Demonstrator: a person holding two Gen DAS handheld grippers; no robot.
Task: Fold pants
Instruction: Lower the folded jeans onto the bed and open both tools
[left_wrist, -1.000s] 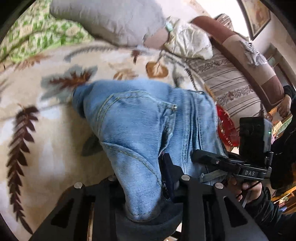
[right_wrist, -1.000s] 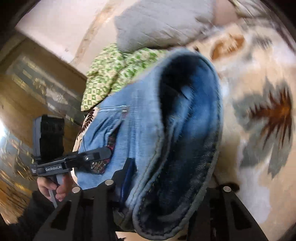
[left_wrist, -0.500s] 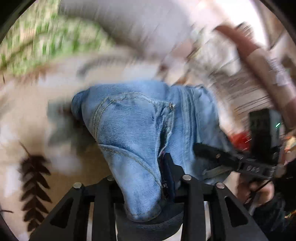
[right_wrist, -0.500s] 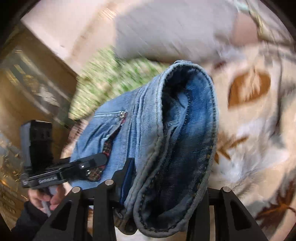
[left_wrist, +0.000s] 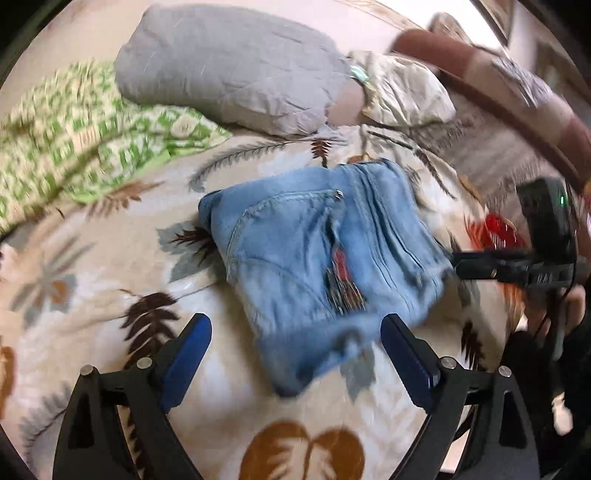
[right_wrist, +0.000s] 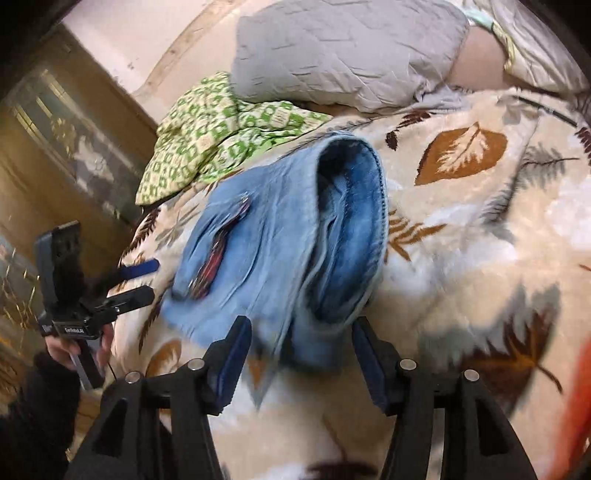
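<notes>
In the left wrist view, the folded pants (left_wrist: 317, 258) are seen lying on the leaf-patterned blanket (left_wrist: 92, 295), below a grey pillow (left_wrist: 236, 70); the left gripper (left_wrist: 295, 332) has just been opening and is spread wide, its pads clear of the denim. In the right wrist view, the right gripper (right_wrist: 301, 338), whose jaws have just been opening, is released, with the near edge of the pants (right_wrist: 280, 258) lying loose between its fingers.
</notes>
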